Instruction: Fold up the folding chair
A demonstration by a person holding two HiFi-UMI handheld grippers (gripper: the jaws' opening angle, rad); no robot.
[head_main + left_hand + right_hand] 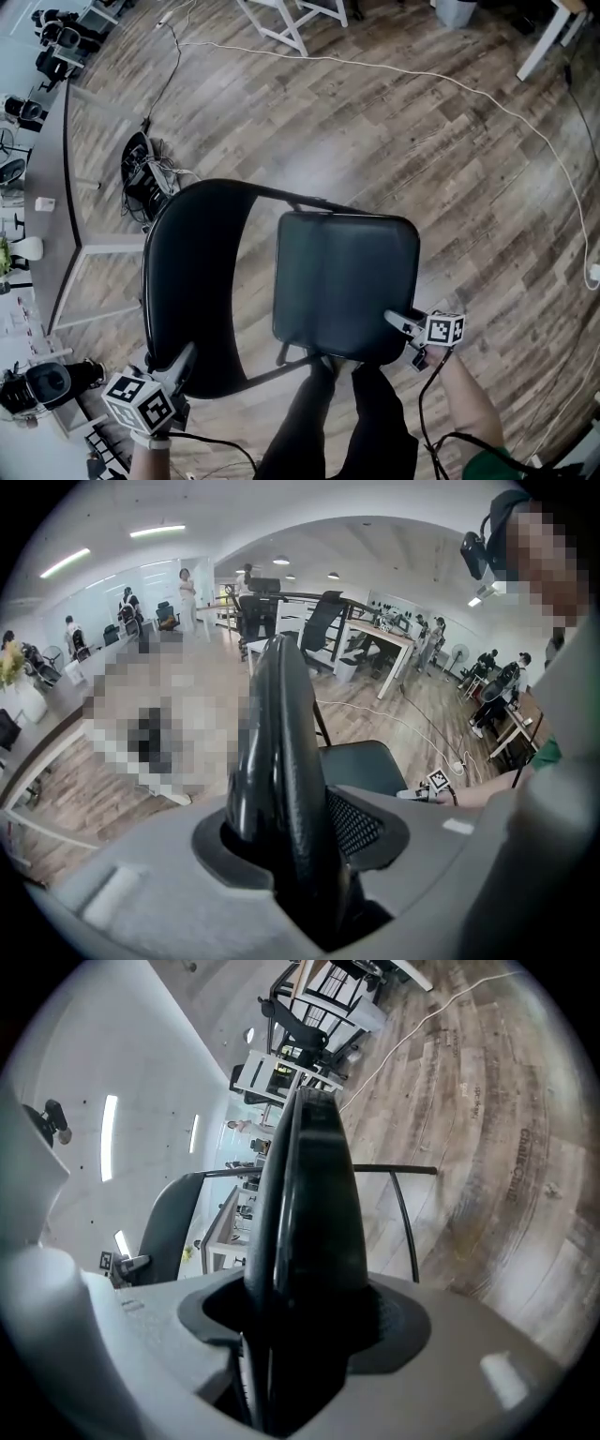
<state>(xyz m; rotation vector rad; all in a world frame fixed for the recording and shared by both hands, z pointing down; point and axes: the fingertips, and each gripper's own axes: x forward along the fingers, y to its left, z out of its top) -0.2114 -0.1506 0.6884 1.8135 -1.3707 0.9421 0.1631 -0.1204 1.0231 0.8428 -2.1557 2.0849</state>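
Observation:
A black folding chair stands open on the wood floor below me. Its curved backrest (187,281) is at the left and its padded seat (347,281) at the right. My left gripper (173,367) is shut on the backrest's near edge, which runs up between the jaws (281,724) in the left gripper view. My right gripper (405,323) is at the seat's near right corner. In the right gripper view the seat's edge (309,1194) and its frame tube fill the gap between the jaws. The seat (366,766) and right gripper (422,791) also show in the left gripper view.
A white cable (422,75) snakes across the floor beyond the chair. A bundle of cables (141,173) lies at the left beside a long desk (47,169). White table legs (291,23) stand at the far top. My legs (347,422) are just behind the seat.

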